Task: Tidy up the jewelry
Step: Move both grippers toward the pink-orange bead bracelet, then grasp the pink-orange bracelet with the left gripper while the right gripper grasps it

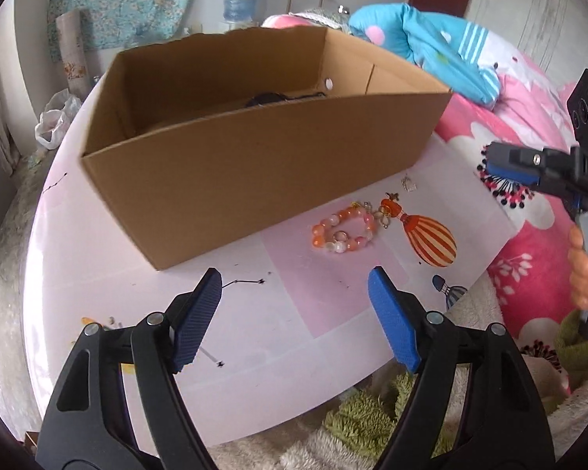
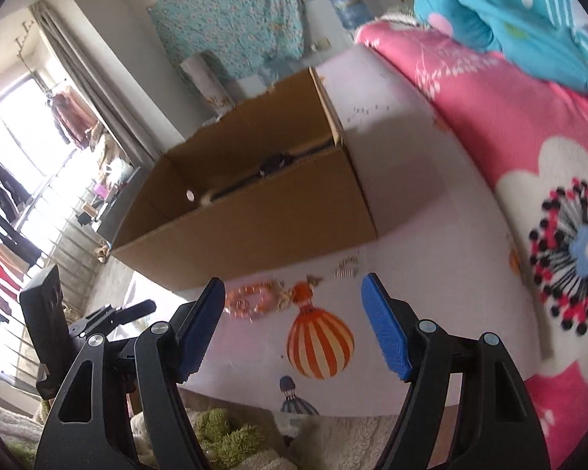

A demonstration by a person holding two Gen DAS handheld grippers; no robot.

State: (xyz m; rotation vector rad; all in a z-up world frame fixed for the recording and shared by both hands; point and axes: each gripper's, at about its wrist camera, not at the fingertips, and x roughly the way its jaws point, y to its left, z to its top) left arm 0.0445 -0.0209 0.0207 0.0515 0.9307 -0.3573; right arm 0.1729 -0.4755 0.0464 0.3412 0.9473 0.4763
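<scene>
Both black, blue-padded claws, left [image 1: 294, 313] and right [image 2: 292, 323], gape empty before the brown cardboard box [image 1: 254, 180]; beside it the orange beaded bracelet [image 1: 343, 233] could scatter under careless pinching.

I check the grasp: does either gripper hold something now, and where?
Nothing is held: left gripper and right gripper are open, empty; bracelet lies on the table.

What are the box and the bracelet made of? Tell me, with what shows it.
Box: looks like plain brown cardboard, matte, with a rough torn top edge. Bracelet: round orange, pink and whitish beads, glossy with highlights; possibly glass, stone or plastic, the look cannot settle which.
</scene>
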